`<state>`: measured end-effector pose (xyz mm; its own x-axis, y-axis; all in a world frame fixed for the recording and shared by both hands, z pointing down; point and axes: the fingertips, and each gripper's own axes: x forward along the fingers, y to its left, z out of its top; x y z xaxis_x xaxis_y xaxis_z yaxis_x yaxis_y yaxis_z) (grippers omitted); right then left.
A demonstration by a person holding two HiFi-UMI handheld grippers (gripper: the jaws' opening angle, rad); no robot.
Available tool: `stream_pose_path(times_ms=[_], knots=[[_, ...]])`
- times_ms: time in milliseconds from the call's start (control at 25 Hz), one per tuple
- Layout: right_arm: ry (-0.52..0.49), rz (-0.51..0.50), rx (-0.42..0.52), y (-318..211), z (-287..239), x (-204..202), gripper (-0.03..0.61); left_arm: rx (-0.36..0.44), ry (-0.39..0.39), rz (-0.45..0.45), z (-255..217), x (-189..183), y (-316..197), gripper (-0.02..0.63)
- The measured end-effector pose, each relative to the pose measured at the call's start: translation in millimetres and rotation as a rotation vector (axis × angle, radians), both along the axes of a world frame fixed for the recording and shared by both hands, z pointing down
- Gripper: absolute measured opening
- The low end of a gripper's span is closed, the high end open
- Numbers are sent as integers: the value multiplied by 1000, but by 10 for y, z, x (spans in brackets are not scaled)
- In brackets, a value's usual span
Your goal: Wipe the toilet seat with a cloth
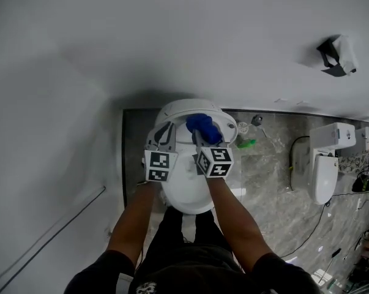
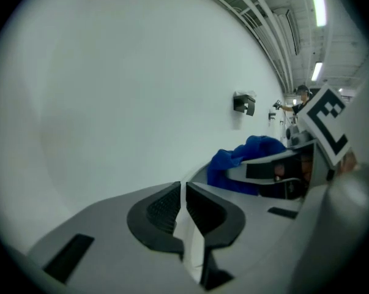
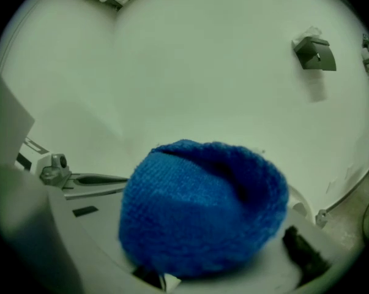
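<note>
While the blue cloth (image 3: 196,207) is bunched in the right gripper (image 1: 201,136), whose jaws are clamped on its lower fold, it hangs above the back of the toilet (image 1: 187,204) and touches nothing, so I judge the wiping stroke is not in contact at this moment. My left gripper (image 2: 184,210) has its jaws pressed together with nothing between them, and it hovers just beside the right one. Next I need to lower the cloth flat onto the seat and sweep round the rim; from here I cannot tell whether the lid is up or down. The white wall (image 1: 172,35) stands close ahead, so forward room is short. To the right the stone floor (image 1: 270,164) is open, with a second toilet (image 1: 325,170) well apart.
</note>
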<state>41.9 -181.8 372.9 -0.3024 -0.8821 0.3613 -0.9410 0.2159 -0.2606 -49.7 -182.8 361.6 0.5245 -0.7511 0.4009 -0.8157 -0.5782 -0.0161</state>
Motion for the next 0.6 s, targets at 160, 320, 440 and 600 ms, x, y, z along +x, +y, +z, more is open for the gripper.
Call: stream_pose_path(times_ms=[160, 320, 440, 600], knots=[[11, -60, -60, 403, 100, 66, 97, 28, -137, 58, 69, 180, -20, 136], [-19, -76, -138, 990, 324, 190, 97, 53, -259, 99, 190, 301, -175, 160], [-55, -57, -179, 1337, 412, 276, 97, 70, -312, 97, 261, 324, -265, 158], [-60, -70, -175, 1598, 332, 334, 97, 74, -323, 79, 267, 291, -336, 84]])
